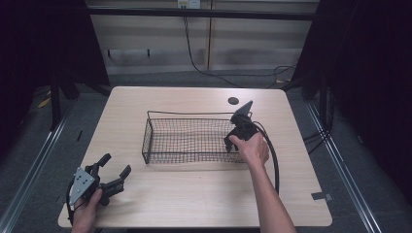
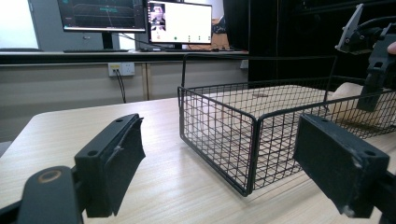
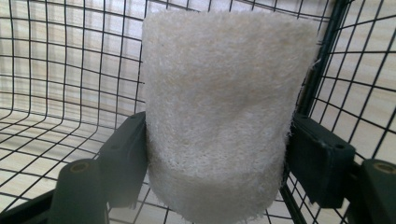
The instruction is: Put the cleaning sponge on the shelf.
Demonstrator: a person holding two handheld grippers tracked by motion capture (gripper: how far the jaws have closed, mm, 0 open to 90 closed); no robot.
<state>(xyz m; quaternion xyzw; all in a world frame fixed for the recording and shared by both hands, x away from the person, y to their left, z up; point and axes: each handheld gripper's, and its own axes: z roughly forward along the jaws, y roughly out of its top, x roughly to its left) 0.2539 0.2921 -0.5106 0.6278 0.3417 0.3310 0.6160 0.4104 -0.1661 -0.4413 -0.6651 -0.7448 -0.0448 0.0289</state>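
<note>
The right gripper (image 3: 215, 154) is down inside the wire basket (image 1: 160, 145), clamped on a pale fibrous pad (image 3: 219, 112) standing between its jaws. The left gripper (image 1: 114, 171) rests spread wide at the table's (image 1: 194, 194) near-left corner.

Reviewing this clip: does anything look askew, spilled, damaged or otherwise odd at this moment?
Nothing stands out. The wire basket sits flat and square on the table. The right gripper grips a pale fibrous pad inside the basket's end; the left gripper is open near the table's corner.
</note>
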